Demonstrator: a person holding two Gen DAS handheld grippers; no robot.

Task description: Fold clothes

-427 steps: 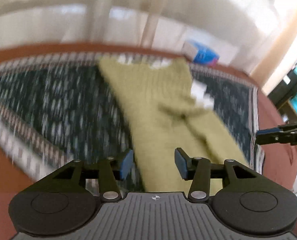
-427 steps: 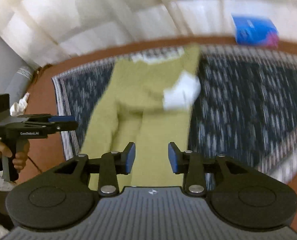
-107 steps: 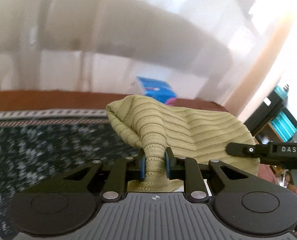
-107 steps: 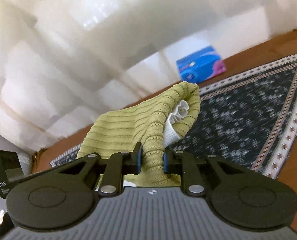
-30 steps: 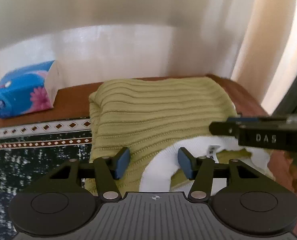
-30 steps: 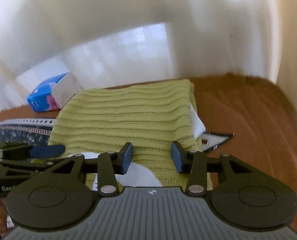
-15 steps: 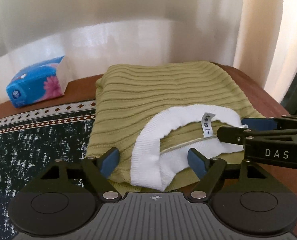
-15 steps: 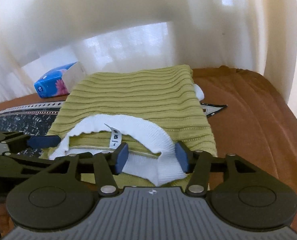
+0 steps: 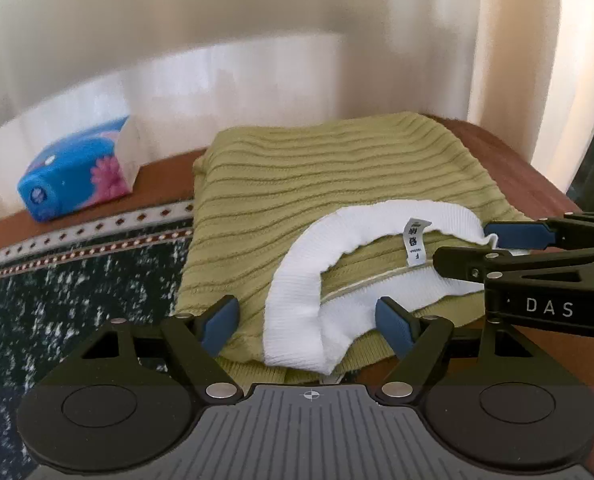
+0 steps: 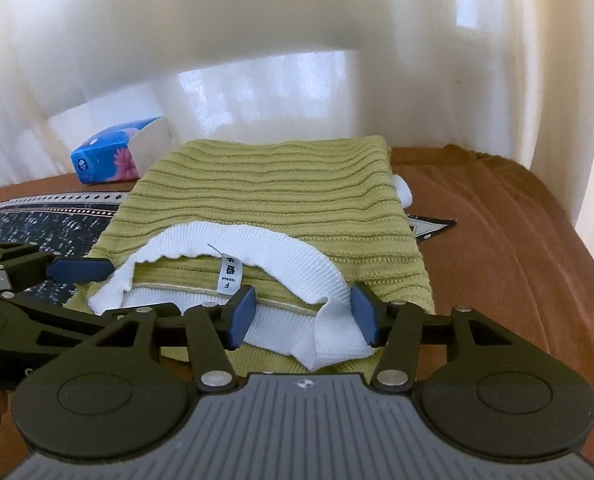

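A green ribbed sweater [image 9: 305, 184] lies folded into a rectangle on the table, its white collar [image 9: 297, 280] with a small label on the near side. It also shows in the right wrist view [image 10: 273, 196]. My left gripper [image 9: 309, 320] is open and empty, its jaws wide on either side of the collar's left end. My right gripper [image 10: 303, 314] is open and empty over the collar's right end. The right gripper shows from the side in the left wrist view [image 9: 497, 248].
A blue tissue box [image 9: 77, 170] stands at the back left by the white curtain; it also shows in the right wrist view [image 10: 117, 156]. A dark patterned cloth [image 9: 57, 264] covers the brown table [image 10: 497, 248]; the sweater sits at its corner.
Both grippers have opened wider and drawn back a little from the folded sweater. The white collar has come fully into view. Earlier both grippers held the sweater's edge and carried it over.
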